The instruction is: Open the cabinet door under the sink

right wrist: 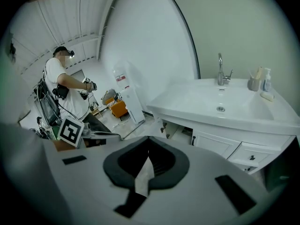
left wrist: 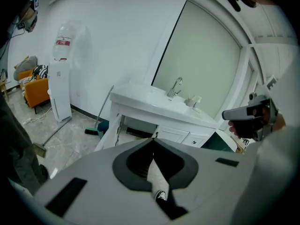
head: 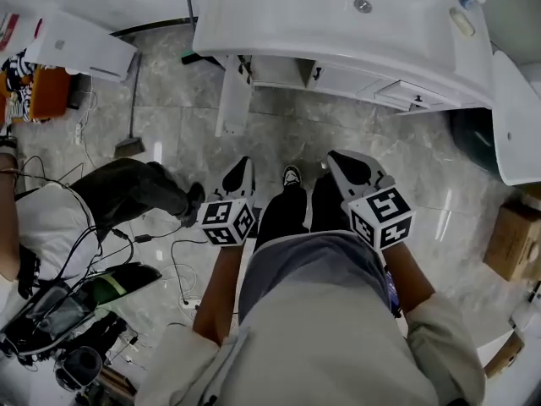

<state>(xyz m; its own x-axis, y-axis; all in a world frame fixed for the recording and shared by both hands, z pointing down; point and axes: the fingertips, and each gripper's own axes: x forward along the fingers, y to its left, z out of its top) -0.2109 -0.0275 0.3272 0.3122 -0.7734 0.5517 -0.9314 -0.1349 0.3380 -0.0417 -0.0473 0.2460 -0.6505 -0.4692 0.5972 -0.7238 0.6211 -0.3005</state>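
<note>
Left gripper (left wrist: 153, 142) and right gripper (right wrist: 148, 139): both sets of jaws pressed together with nothing pinched; through the left's slit, only floor (head: 279, 134) and a shoe (left wrist: 161, 195). Both are held close to the body, well back from the vanity and aimed at it. Under the sink (head: 279, 24), one cabinet door (head: 232, 100) at the vanity's left end stands swung wide, edge toward the person. Beside it a second door (right wrist: 213, 145) is shut, with a small dark handle (right wrist: 193, 139) on its edge. Right of that are drawers (head: 406, 96), one possibly sitting a little proud, though the angle is poor. Which door the task means is not certain; the shut one looks like the job left. Outward: a broom (head: 133, 100) left of the vanity, cables (head: 173, 245) loose on the floor, another person (head: 46, 218) low at the left. Risks: jaws arriving shut would bump the handle instead of taking it. The handle is slim, so a shallow pinch could slip on the pull. On the step in, the left gripper could knock the open leaf, and the cables could snag a foot.
</note>
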